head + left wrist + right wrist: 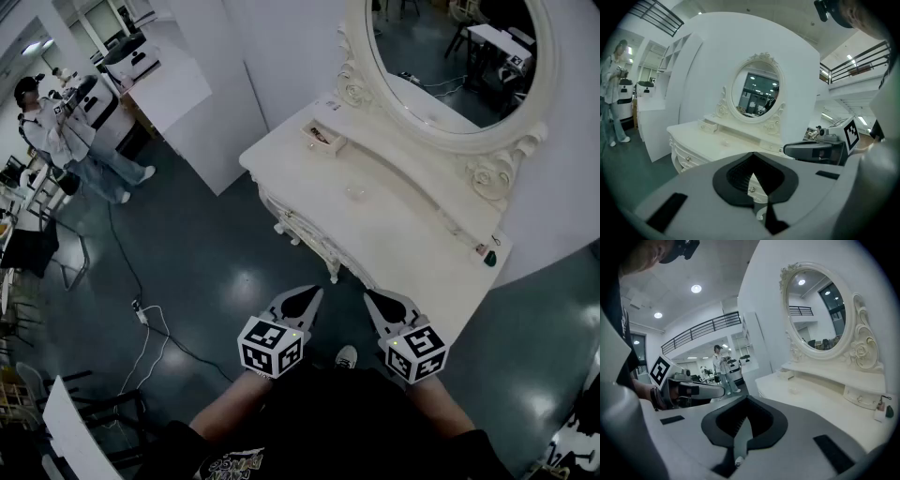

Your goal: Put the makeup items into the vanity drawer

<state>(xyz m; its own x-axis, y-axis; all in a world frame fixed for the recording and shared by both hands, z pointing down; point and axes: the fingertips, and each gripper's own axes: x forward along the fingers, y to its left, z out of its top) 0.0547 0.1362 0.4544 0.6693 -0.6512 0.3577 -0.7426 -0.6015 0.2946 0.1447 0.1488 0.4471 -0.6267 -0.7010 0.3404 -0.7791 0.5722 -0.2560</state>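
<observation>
The white vanity table (394, 234) with an oval mirror (450, 47) stands ahead of me. A small drawer (323, 137) sits pulled open on its raised back shelf at the left end. A small clear item (354, 191) lies mid-table, and small makeup items (486, 253) rest at the right end. My left gripper (314, 292) and right gripper (370, 295) hover side by side over the floor, short of the table's front edge. Both are shut and hold nothing. The right gripper view shows the makeup items (883, 408) and the drawer (786, 374).
A white partition wall (216, 84) stands left of the vanity. A person (66, 131) stands far left among equipment. A cable with a plug (141, 314) trails over the dark floor. My own shoe (346, 356) shows below the grippers. Chair frames (37, 253) line the left edge.
</observation>
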